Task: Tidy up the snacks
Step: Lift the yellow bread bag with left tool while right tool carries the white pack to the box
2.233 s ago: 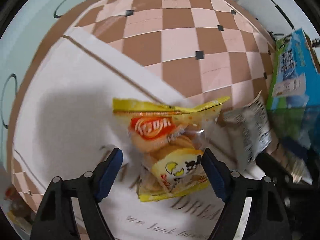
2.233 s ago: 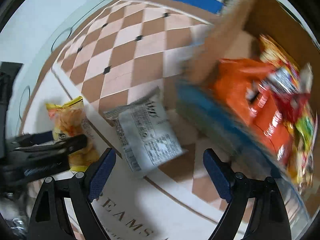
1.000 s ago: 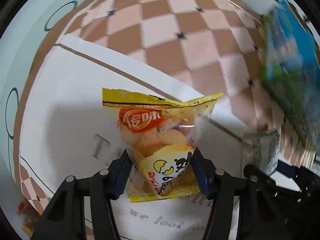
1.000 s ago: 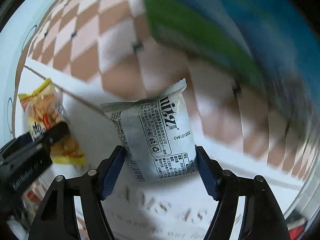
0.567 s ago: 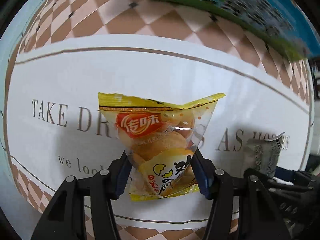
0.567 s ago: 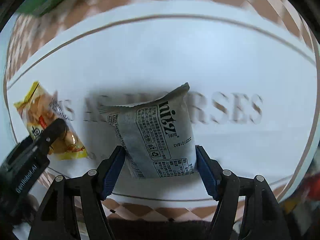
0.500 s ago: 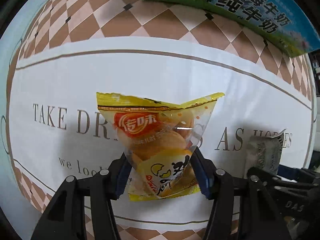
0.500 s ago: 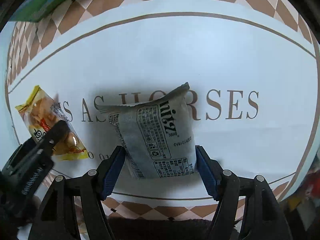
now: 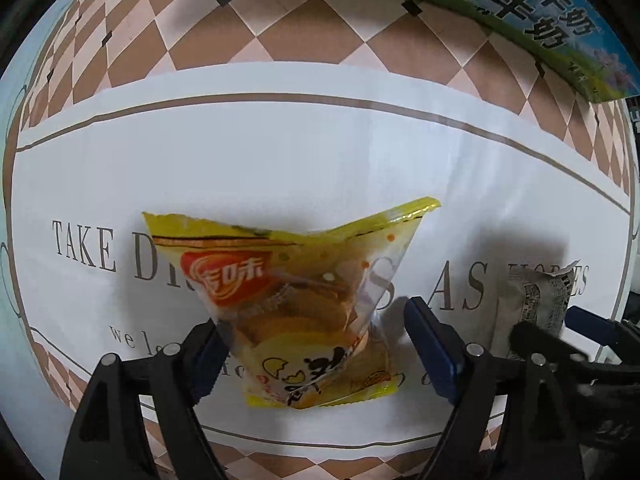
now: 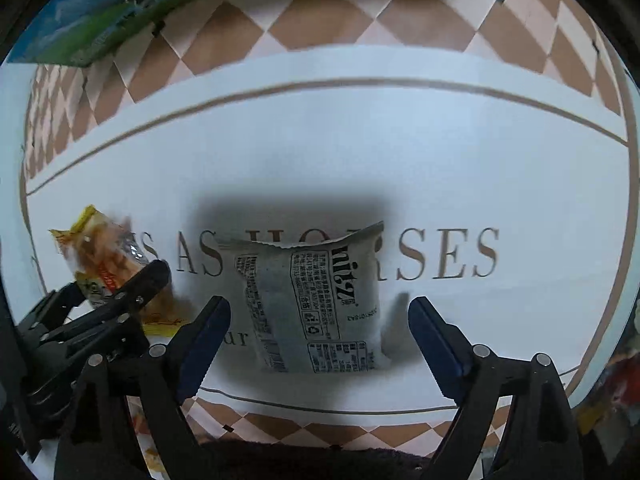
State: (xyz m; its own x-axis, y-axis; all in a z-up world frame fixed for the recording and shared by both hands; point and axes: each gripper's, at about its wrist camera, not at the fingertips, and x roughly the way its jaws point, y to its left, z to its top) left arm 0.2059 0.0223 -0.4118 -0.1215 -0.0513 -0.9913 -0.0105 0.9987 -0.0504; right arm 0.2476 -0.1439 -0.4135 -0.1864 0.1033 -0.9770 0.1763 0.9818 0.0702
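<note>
A yellow snack bag (image 9: pixel 304 304) with an orange logo lies on the white printed mat (image 9: pixel 280 160). My left gripper (image 9: pixel 320 352) is open around its lower part, pads apart from it. A grey snack packet (image 10: pixel 316 304) with black print lies on the mat (image 10: pixel 360 152) between the open fingers of my right gripper (image 10: pixel 320 340), not touching the pads. The grey packet also shows at the right of the left wrist view (image 9: pixel 536 308). The yellow bag shows at the left of the right wrist view (image 10: pixel 100 256), with the left gripper beside it.
A blue and green milk carton box (image 9: pixel 500 12) stands at the far side of the checkered tablecloth (image 9: pixel 320 28); it also shows in the right wrist view (image 10: pixel 100 12). Colourful snack packs (image 10: pixel 616 392) lie at the right edge.
Both grippers have opened and let go of their packets, which now rest on the mat. Earlier both were shut on them and carried them from near the box.
</note>
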